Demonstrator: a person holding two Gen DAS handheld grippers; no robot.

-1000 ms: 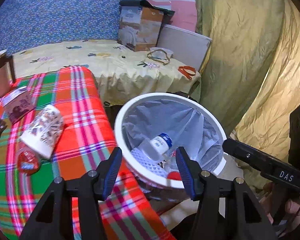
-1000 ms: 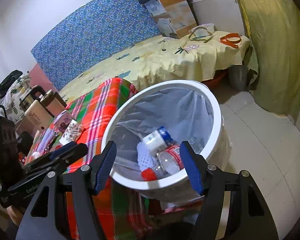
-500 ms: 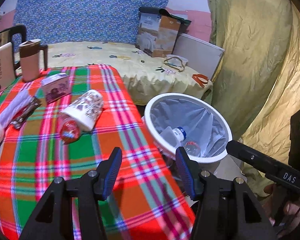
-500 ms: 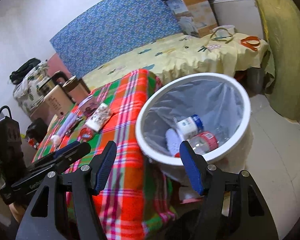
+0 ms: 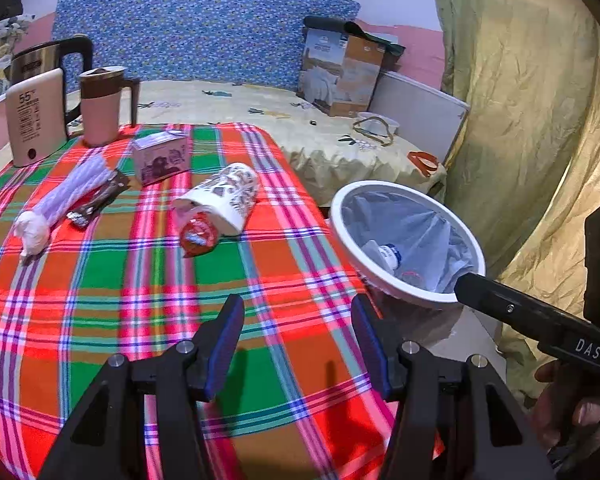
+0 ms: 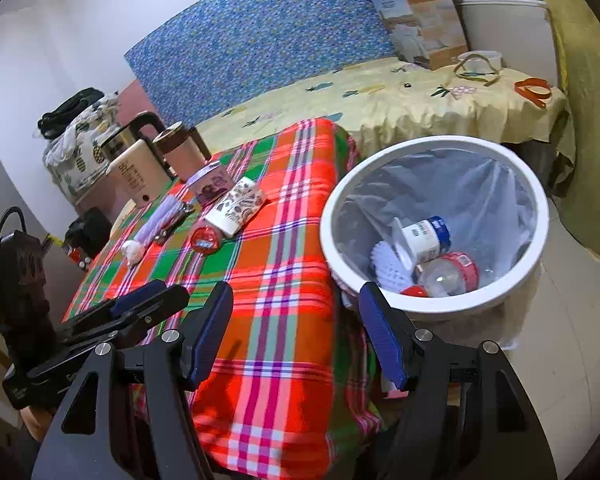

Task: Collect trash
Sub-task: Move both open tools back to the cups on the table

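Trash on the plaid cloth [image 5: 100, 292] comprises a patterned cup [image 5: 220, 196] lying on its side, a red wrapper [image 5: 198, 234] touching its open end, a small purple carton [image 5: 162, 158] standing behind them, and a white ribbed roll [image 5: 66, 200] with a dark wrapper [image 5: 98, 202] just beside it. Behind these, at the far left edge of the cloth, stand a pink jug [image 5: 102, 106], a cream box [image 5: 36, 118] and a kettle [image 5: 50, 56]. Beside the right edge of the table sits the white bin [image 6: 436, 308], lined with a clear bag and holding a blue-capped bottle [image 6: 426, 238], a clear red-labelled bottle [image 6: 448, 276] and a white mesh piece [image 6: 390, 268]. Left gripper [image 5: 298, 340] hangs over the near part of the cloth, jaws apart with nothing between them. Right gripper [image 6: 296, 332] hangs above the table's right edge near the bin rim, jaws likewise apart and empty. In the background a yellow bedspread [image 5: 236, 112] carries a cardboard box [image 5: 340, 72] against a blue patterned headboard [image 5: 200, 20]; a green curtain [image 5: 520, 100] hangs at the right.
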